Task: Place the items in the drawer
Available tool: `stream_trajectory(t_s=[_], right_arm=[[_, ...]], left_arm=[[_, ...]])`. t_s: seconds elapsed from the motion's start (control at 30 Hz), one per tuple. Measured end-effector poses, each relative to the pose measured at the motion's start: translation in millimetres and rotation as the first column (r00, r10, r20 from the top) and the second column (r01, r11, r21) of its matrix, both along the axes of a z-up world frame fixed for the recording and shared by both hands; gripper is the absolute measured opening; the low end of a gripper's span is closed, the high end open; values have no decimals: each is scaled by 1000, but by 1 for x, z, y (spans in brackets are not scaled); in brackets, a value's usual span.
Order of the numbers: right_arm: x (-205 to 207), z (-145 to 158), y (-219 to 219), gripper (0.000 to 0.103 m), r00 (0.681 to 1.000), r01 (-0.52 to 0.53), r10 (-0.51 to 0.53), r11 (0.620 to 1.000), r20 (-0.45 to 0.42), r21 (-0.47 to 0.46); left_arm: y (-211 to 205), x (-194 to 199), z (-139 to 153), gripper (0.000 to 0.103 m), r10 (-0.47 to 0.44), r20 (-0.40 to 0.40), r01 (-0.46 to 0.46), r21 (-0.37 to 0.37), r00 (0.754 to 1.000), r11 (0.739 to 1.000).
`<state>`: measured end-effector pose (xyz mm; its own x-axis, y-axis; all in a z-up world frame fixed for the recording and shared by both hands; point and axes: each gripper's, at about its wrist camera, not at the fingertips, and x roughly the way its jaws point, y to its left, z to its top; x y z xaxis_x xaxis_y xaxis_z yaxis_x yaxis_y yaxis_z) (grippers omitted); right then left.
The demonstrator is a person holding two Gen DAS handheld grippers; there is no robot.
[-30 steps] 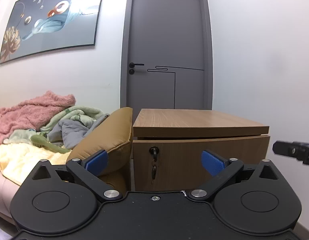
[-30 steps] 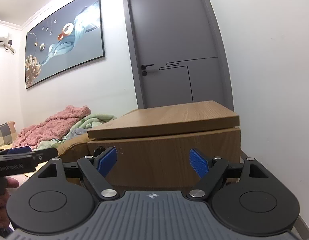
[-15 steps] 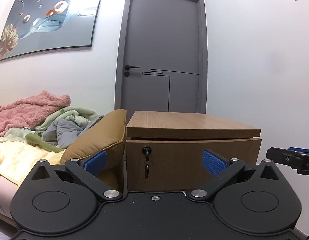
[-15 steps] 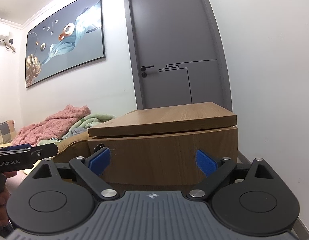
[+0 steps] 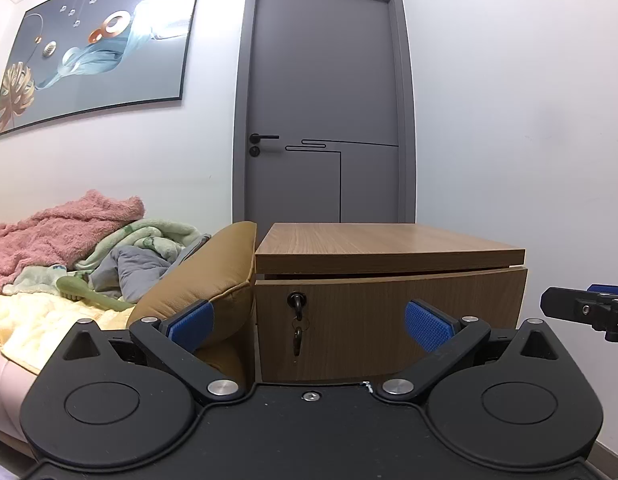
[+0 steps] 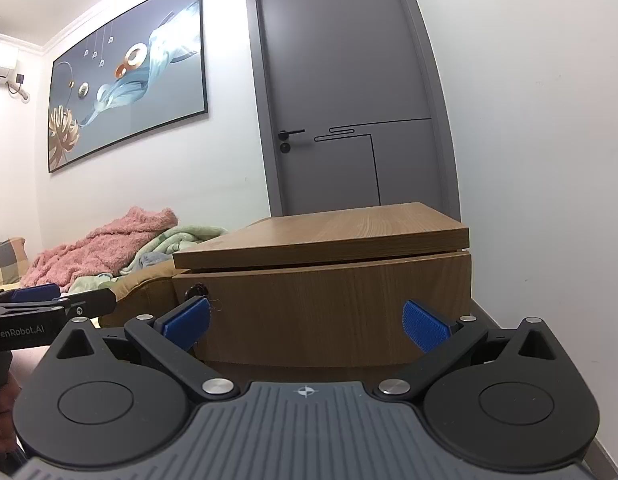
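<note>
Before the drawer (image 5: 389,312), both tools have spread wider.

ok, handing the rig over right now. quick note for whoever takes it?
Left gripper: open, empty, facing the drawer front.
Right gripper: open, empty, also facing the drawer, further right.
Drawer is shut, with a key in its lock at the left end. Nightstand top is bare; no items to stow are in view.
Done: nothing yet.
Left: open the drawer, fetch the items, put them in.
</note>
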<state>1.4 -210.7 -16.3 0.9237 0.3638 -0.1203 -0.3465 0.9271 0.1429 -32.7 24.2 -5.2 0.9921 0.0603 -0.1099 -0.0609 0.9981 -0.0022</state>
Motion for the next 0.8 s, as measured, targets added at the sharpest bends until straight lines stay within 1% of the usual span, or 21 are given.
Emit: stream_trajectory(t_s=[0.8], right_arm=[[-1,-2,6,103,1000,13,-13,1000,-4,-17]], left_arm=[[8,-3,1,102,3,-4,-3,-7,1000,1000]])
